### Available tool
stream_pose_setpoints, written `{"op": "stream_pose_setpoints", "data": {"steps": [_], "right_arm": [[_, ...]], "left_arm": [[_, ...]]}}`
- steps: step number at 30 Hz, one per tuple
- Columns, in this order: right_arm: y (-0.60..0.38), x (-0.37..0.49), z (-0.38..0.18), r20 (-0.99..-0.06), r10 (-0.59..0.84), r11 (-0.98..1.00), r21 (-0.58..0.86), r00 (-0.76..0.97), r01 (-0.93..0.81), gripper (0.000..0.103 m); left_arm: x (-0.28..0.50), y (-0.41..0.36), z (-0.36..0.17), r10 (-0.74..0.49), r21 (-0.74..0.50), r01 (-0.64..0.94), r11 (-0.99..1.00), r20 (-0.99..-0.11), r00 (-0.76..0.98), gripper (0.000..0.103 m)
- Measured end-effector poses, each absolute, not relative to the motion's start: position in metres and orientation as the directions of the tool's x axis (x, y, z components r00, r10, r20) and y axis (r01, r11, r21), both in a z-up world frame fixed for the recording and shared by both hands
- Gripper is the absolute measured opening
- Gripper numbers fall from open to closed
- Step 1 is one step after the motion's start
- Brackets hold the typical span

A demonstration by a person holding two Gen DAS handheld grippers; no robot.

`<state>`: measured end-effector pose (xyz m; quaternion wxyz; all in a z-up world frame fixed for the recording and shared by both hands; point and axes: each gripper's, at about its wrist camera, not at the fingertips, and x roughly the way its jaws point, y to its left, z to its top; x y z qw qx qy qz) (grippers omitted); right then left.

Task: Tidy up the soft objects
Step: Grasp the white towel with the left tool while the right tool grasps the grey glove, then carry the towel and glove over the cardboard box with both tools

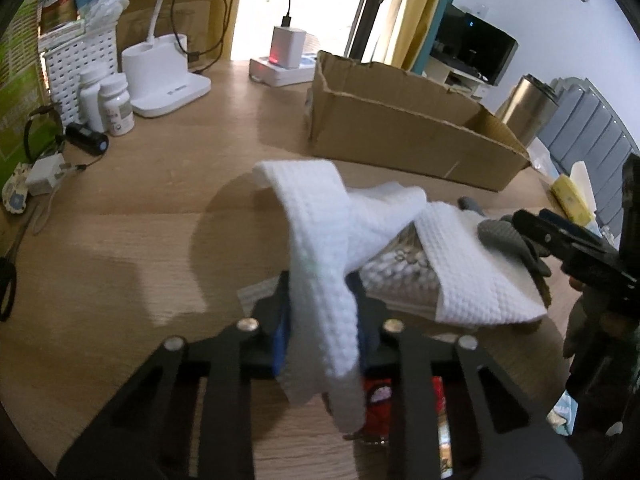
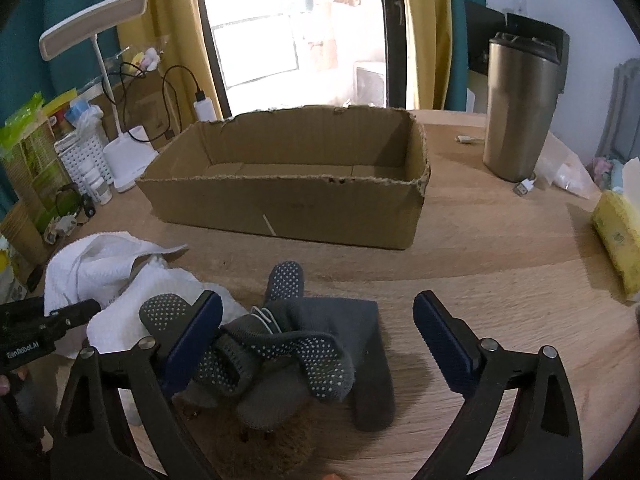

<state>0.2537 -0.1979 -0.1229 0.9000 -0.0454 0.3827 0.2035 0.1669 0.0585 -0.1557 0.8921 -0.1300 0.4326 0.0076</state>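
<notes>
The left gripper (image 1: pixel 320 312) is clamped on a white towel (image 1: pixel 320 240), while the right gripper (image 2: pixel 318 340), jaws spread, straddles grey gloves (image 2: pixel 280 352), likely bound for the cardboard box (image 2: pixel 288 204).

Both grippers are black, with slotted, triangular arms fixed by round silver screws. The left gripper (image 1: pixel 322 312) and the right gripper (image 2: pixel 318 340) carry flat blue pads (image 2: pixel 440 336) on their fingers. White lettering marks the left one's side.
</notes>
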Motion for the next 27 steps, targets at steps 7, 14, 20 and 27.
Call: {"op": "stream_pose_setpoints", "data": {"steps": [7, 14, 20, 27], "right_arm": [[-0.194, 0.254, -0.128, -0.725, 0.369, 0.893, 0.103, 0.581, -0.438, 0.067], [-0.189, 0.249, -0.134, -0.752, 0.389, 0.87, 0.11, 0.532, -0.481, 0.054], [-0.19, 0.247, -0.133, -0.739, 0.429, 0.848, 0.132, 0.519, -0.513, 0.033], [-0.192, 0.244, -0.117, -0.709, 0.455, 0.834, 0.127, 0.538, -0.538, 0.022]], "left_arm": [[0.165, 0.055, -0.143, -0.103, -0.215, -0.092, 0.972, -0.745, 0.659, 0.01], [0.162, 0.052, -0.129, -0.103, -0.214, -0.077, 0.974, -0.715, 0.692, 0.007], [0.161, 0.048, -0.107, -0.095, -0.204, -0.059, 0.977, -0.669, 0.737, 0.007], [0.162, 0.042, -0.085, -0.079, -0.176, -0.043, 0.984, -0.631, 0.772, 0.007]]}}
